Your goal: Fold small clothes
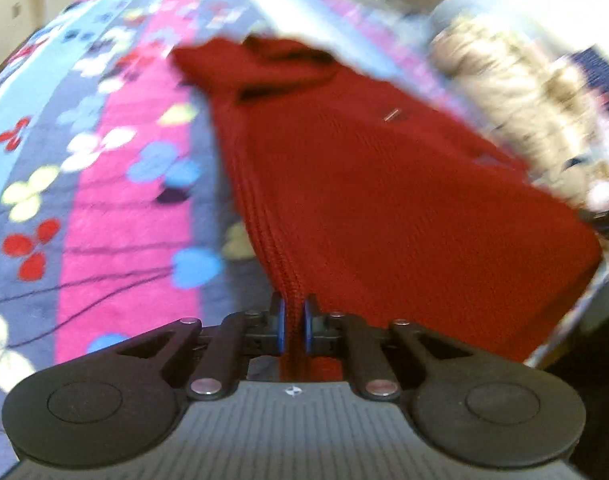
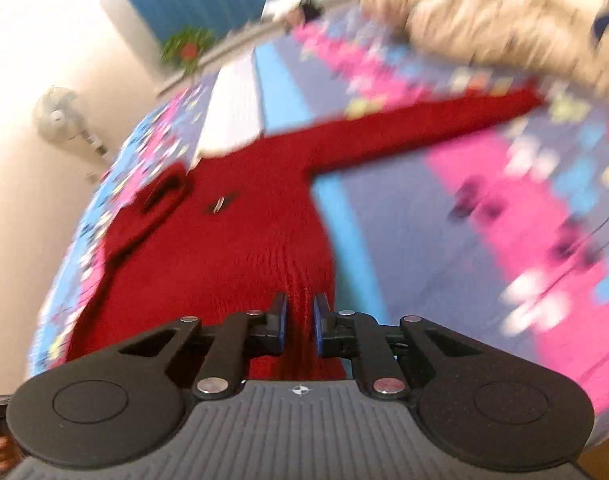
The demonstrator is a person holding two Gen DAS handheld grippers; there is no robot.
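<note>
Both jaws are clamped on the hem of the red sweater (image 1: 384, 184), which lies spread on the patterned bedspread (image 1: 136, 208): the left gripper (image 1: 293, 326) pinches a ribbed fold, the right gripper (image 2: 300, 322) a bunch of knit. The thin pinch could slip if the hem is pulled taut, and the drag may bunch the body. Only the right view shows the outstretched sleeve (image 2: 424, 124) reaching toward a beige fluffy garment (image 2: 484, 12); the left view shows the collar (image 1: 280, 68) more clearly
</note>
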